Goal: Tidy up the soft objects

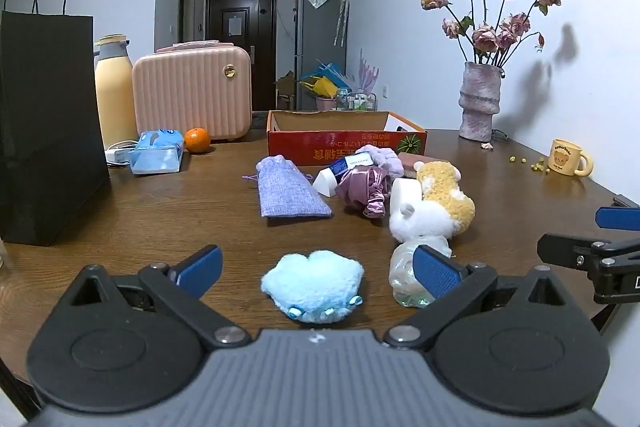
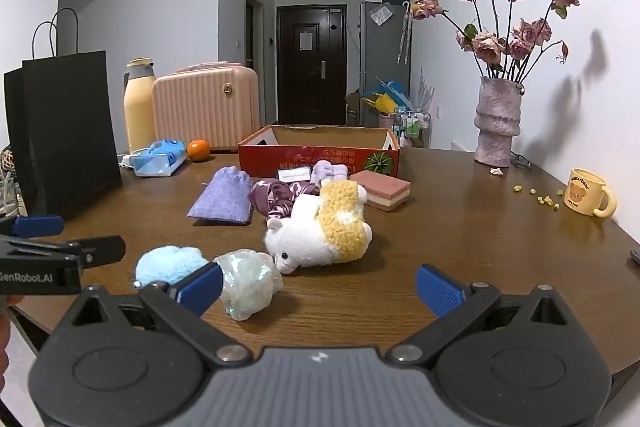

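Fingers [image 1: 199, 273] of both grippers are spread wide, the left pair flanking a fluffy pale-blue plush [image 1: 314, 283].

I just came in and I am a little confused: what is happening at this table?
A person holds two grippers over a wooden table, sorting soft things. Both are open and hold nothing. The left gripper has a fluffy blue pouch between its fingers, not gripped. The right gripper faces a plush toy. The red cardboard box behind looks empty.
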`<action>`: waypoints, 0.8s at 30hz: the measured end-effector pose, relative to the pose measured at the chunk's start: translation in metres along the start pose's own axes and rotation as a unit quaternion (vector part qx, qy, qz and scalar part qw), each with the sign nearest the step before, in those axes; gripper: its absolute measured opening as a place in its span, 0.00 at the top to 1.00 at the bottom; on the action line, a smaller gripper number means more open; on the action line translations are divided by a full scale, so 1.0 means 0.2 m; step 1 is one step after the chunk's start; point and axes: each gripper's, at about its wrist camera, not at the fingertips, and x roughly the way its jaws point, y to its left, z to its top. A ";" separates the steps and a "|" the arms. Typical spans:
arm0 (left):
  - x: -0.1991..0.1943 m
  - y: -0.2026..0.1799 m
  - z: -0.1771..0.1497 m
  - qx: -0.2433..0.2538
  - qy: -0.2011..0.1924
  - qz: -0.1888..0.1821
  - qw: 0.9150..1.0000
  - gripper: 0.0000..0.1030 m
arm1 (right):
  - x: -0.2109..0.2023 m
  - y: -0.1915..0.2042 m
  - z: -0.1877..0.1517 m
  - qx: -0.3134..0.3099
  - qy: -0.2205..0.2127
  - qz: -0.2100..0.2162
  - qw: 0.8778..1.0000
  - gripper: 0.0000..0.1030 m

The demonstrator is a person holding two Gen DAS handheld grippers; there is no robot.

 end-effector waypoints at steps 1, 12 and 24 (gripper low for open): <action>0.00 0.01 0.00 0.000 0.000 0.000 1.000 0.00 | 0.01 0.01 0.00 -0.001 0.004 -0.002 1.000 0.00; 0.00 -0.01 0.01 0.000 -0.001 0.001 1.000 0.00 | 0.00 0.01 0.00 -0.001 0.001 -0.004 1.000 0.00; 0.00 -0.01 0.01 0.000 -0.002 0.001 1.000 0.00 | -0.01 0.00 0.01 -0.001 0.001 -0.007 1.000 0.00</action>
